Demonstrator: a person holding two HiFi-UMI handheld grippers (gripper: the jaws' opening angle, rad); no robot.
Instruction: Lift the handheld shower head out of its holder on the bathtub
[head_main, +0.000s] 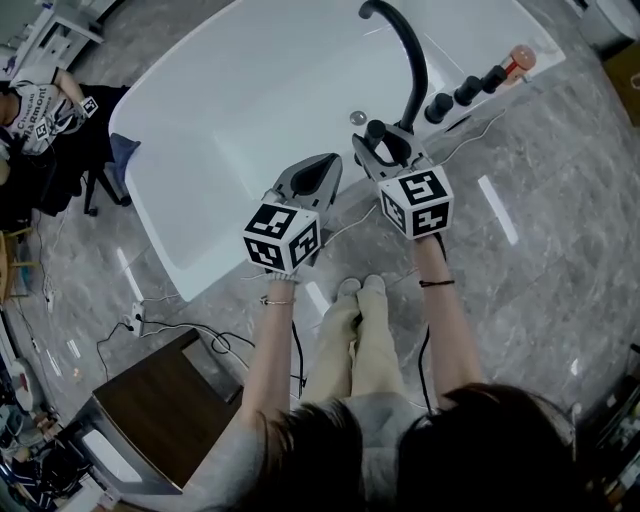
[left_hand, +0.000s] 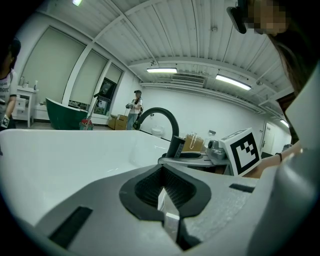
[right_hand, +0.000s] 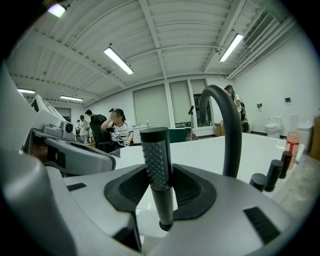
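Note:
The handheld shower head (right_hand: 156, 160), a dark upright wand with a studded face, stands in its holder on the rim of the white bathtub (head_main: 230, 120). My right gripper (right_hand: 157, 185) has its jaws around the wand, with both pads against its sides. From above, the right gripper (head_main: 385, 150) sits over the wand's black top (head_main: 375, 130) beside the curved black faucet (head_main: 405, 60). My left gripper (head_main: 312, 175) hovers shut over the tub rim to the left, holding nothing. Its jaws (left_hand: 165, 200) meet in the left gripper view.
Black knobs (head_main: 455, 95) and a red-capped bottle (head_main: 518, 60) line the tub deck to the right of the faucet. A seated person (head_main: 30, 110) is at the far left. A dark cabinet (head_main: 160, 400) and cables (head_main: 200, 335) lie on the marble floor near my feet.

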